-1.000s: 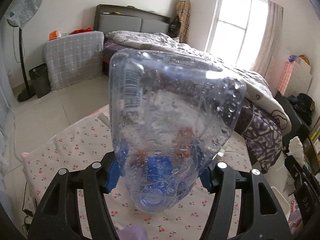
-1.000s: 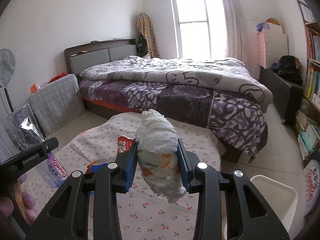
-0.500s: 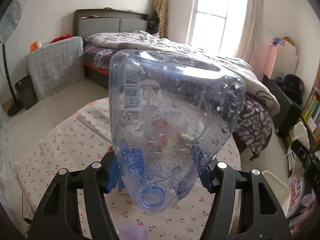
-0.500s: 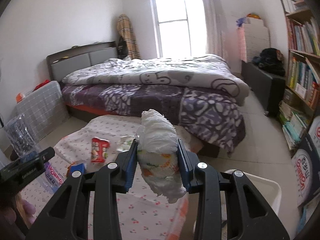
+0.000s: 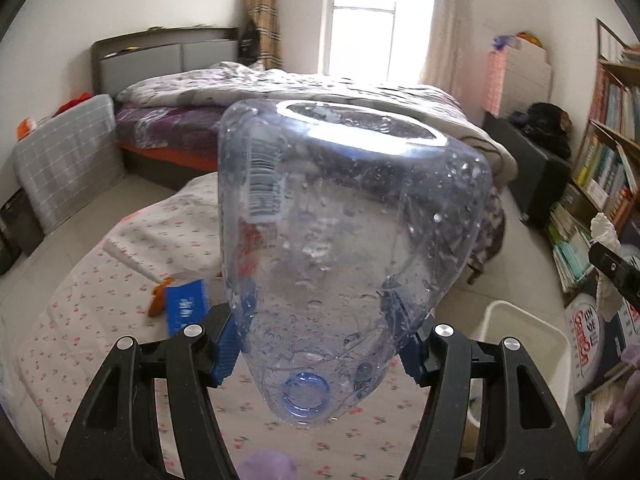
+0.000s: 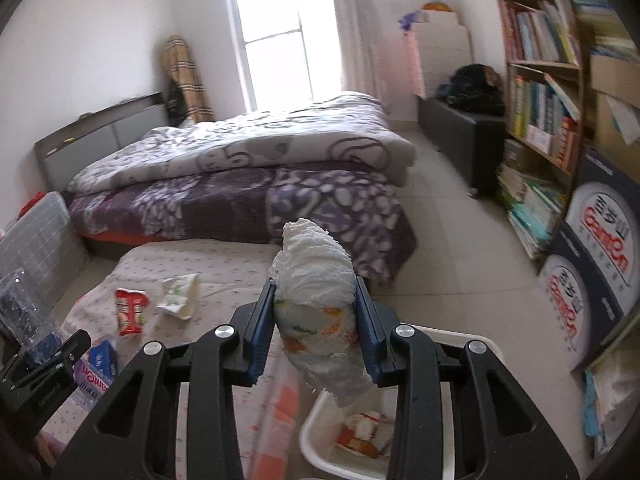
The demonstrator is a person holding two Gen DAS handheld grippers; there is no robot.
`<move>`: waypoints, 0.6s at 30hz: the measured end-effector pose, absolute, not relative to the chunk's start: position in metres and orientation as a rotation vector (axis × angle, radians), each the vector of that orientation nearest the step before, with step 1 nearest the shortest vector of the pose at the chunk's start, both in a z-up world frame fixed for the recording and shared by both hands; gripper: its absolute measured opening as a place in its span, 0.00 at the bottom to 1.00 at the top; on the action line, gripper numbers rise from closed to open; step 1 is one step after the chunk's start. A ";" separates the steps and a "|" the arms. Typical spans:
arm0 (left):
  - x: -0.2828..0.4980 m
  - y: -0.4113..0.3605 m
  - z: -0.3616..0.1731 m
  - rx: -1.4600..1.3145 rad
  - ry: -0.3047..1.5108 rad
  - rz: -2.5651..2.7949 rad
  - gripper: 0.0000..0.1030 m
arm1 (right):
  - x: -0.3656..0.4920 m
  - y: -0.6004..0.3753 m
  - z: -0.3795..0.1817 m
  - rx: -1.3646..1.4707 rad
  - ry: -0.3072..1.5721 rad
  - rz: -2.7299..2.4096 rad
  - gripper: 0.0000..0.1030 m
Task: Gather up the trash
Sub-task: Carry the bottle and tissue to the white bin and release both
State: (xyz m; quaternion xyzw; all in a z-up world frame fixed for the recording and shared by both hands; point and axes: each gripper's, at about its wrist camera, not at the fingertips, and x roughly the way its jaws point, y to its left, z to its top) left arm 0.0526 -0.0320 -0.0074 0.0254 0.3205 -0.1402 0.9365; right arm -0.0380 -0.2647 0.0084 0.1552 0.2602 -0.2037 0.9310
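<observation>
In the left wrist view, a blue packet (image 5: 187, 305) lies at 9 o'clock on the cherry-print table cover (image 5: 100, 280). The left gripper (image 5: 320, 338) is clamped on a clear plastic water bottle (image 5: 344, 248), cap end toward the camera, its blue pads (image 5: 227, 340) pressed to the sides; a white trash bin (image 5: 520, 332) sits at 4 o'clock. In the right wrist view, a red snack wrapper (image 6: 130, 312) and a crumpled white wrapper (image 6: 180, 296) lie at 9 o'clock. The right gripper (image 6: 315, 322) squeezes a crumpled tissue wad (image 6: 316, 296) above the bin's rim (image 6: 316, 428), where other scraps already lie.
</observation>
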 end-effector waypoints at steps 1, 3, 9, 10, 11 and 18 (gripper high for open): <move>0.050 -0.040 -0.008 0.061 0.655 -0.303 0.59 | -0.041 -0.271 0.008 0.323 0.535 -0.432 0.38; 0.047 -0.051 -0.009 0.071 0.657 -0.331 0.59 | -0.048 -0.281 0.006 0.328 0.540 -0.462 0.42; 0.037 -0.089 -0.013 0.080 0.686 -0.435 0.59 | -0.076 -0.314 0.009 0.362 0.492 -0.588 0.78; 0.036 -0.094 -0.013 0.085 0.689 -0.447 0.59 | -0.080 -0.320 0.010 0.371 0.485 -0.608 0.80; 0.034 -0.101 -0.015 0.091 0.694 -0.462 0.59 | -0.085 -0.328 0.011 0.384 0.477 -0.631 0.83; 0.018 -0.150 -0.031 0.140 0.750 -0.555 0.59 | -0.105 -0.369 0.016 0.491 0.446 -0.691 0.85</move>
